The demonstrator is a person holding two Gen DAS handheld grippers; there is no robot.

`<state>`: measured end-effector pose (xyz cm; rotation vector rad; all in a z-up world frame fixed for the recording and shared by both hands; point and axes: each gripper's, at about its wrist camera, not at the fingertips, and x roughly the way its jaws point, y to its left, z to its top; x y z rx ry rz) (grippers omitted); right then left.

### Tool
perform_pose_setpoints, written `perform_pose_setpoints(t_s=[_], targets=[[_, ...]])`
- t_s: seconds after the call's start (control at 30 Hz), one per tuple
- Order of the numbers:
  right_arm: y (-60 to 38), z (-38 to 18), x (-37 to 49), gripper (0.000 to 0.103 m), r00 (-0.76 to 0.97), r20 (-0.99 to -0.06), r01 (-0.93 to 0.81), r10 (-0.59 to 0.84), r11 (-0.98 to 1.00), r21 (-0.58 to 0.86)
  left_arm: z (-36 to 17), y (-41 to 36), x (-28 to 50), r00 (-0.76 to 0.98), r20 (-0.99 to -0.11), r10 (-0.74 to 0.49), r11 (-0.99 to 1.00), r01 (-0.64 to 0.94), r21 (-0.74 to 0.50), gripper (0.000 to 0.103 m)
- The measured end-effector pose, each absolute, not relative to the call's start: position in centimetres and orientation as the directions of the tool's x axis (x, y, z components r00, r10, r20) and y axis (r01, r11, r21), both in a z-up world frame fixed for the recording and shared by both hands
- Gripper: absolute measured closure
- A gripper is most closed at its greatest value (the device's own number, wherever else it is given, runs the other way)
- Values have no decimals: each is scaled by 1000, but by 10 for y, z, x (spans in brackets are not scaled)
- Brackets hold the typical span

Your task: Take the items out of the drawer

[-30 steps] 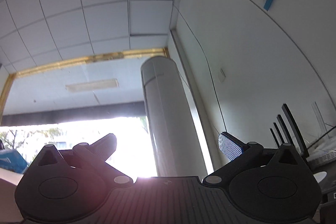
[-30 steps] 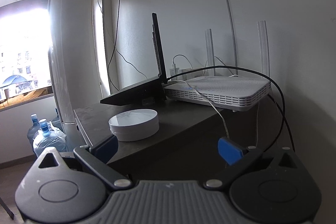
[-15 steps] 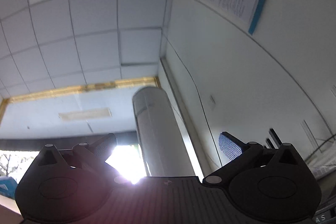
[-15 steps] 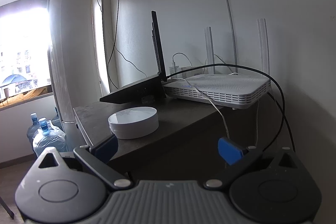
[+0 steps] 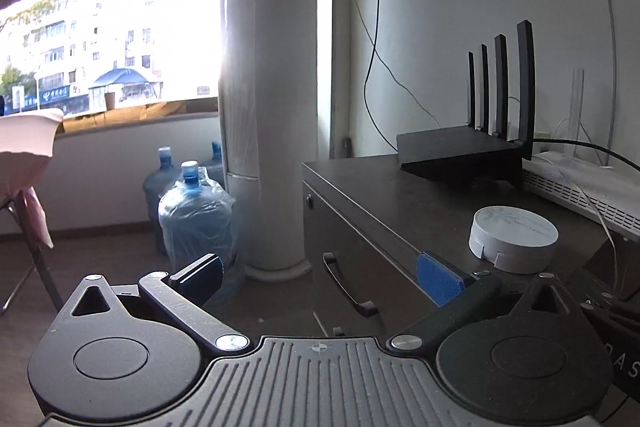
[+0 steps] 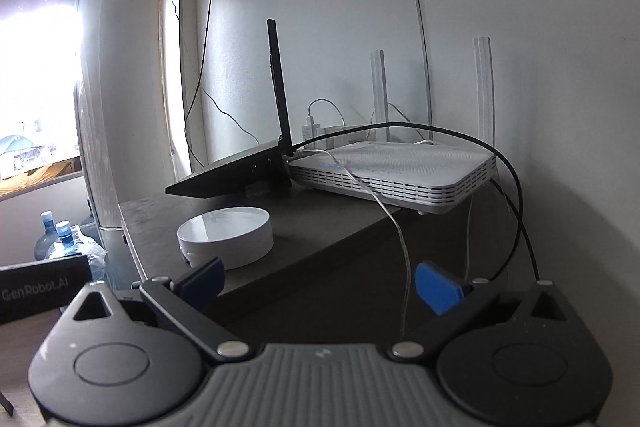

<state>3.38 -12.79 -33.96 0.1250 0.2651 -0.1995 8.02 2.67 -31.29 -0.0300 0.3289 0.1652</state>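
A dark cabinet [image 5: 384,203] stands by the wall, and its drawer front carries a black bar handle [image 5: 347,287]; the drawer looks shut and nothing inside shows. My left gripper [image 5: 320,273] hangs open just before that drawer front, nothing between its blue-padded fingers. In the right wrist view the same cabinet top [image 6: 320,227] runs ahead, and my right gripper [image 6: 318,283] is open and empty at its near corner.
On the cabinet top sit a round white device [image 5: 513,238], a black router with upright antennas [image 5: 460,155] and a white router [image 6: 400,167] with trailing cables [image 6: 516,195]. A white column [image 5: 272,87], water jugs [image 5: 194,219] and a pink chair [image 5: 24,155] stand left.
The left gripper has tilted down from the ceiling and wall to face the cabinet and drawer front. The right gripper has barely moved; the left gripper's black body now shows at its left edge.
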Motion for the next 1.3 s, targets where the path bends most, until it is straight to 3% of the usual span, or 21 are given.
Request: perform_pose_setpoints(t_s=[0.37,1.3], targets=[[-142,-326,49,0,928,-326,224,-179,969,105,-304,15,80,914,-336,229,972,-231,34,0],[-147,-316,52,0,935,-317,203,-158,972,114,-303,2,82,901,-354,252,966,-256,36,0]])
